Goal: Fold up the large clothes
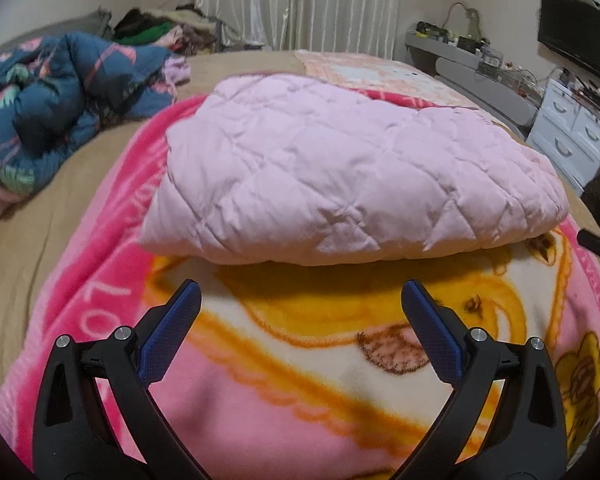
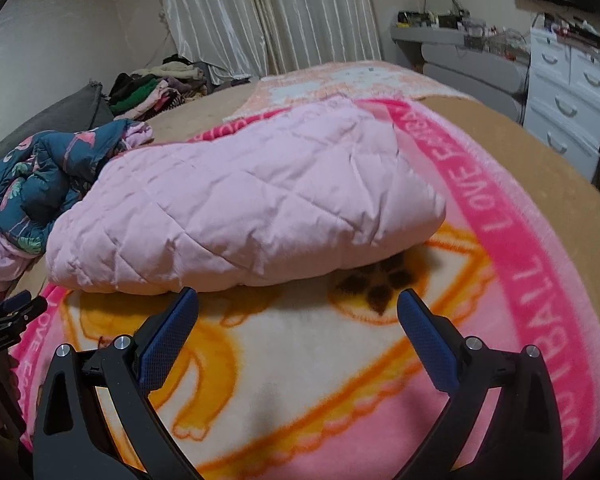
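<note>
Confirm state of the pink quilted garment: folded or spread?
Folded. The pink quilted garment sits as a thick, compact bundle with a rounded doubled near edge on the pink cartoon blanket; no sleeves show.

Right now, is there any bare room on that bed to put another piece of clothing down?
Yes: the blanket between the claws and the pink quilt, and the tan sheet on the right. It is crowded on the left, where a blue bundle lies beside the quilt.

One folded pink quilted garment (image 1: 340, 168), one pink cartoon blanket (image 1: 260, 392), one crumpled navy floral garment (image 1: 60, 92), one white drawer chest (image 2: 568, 104)
</note>
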Motion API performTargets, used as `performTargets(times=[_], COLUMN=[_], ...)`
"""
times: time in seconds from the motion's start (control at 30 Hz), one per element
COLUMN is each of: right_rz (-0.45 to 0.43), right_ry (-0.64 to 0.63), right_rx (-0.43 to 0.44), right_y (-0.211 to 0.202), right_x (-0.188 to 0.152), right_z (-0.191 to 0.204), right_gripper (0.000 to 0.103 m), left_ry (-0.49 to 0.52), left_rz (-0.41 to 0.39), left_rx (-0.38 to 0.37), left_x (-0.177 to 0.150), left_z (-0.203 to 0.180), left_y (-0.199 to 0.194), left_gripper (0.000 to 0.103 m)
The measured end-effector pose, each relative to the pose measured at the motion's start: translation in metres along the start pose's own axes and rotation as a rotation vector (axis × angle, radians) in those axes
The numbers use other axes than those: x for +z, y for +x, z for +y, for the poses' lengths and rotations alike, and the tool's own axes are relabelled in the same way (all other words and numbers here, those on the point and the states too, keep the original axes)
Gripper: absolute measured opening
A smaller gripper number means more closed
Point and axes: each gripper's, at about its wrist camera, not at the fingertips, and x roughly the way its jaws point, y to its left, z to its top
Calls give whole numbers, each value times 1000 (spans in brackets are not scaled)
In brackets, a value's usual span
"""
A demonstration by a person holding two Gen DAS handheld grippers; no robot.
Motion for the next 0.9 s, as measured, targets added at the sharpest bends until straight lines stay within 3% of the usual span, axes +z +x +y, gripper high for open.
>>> performTargets(times=[0.23,0.5,0.77,0.9], right_rz=[42,45,35,29], right_ry=[147,454,499,500], right_rx=[50,190,245,254], right_y=[39,85,118,137], right_x=[5,24,40,48], right_z=[-13,-48,-56,-56], right_gripper=[99,99,99,99], left_ry=[-208,-510,-758,-783], left_rz=[58,74,76,60], left_rx=[-69,-186,-362,-360], left_x=[3,15,16,18], left_z=[38,83,106,102], left_y=[30,68,108,123], left_gripper=[94,94,94,95])
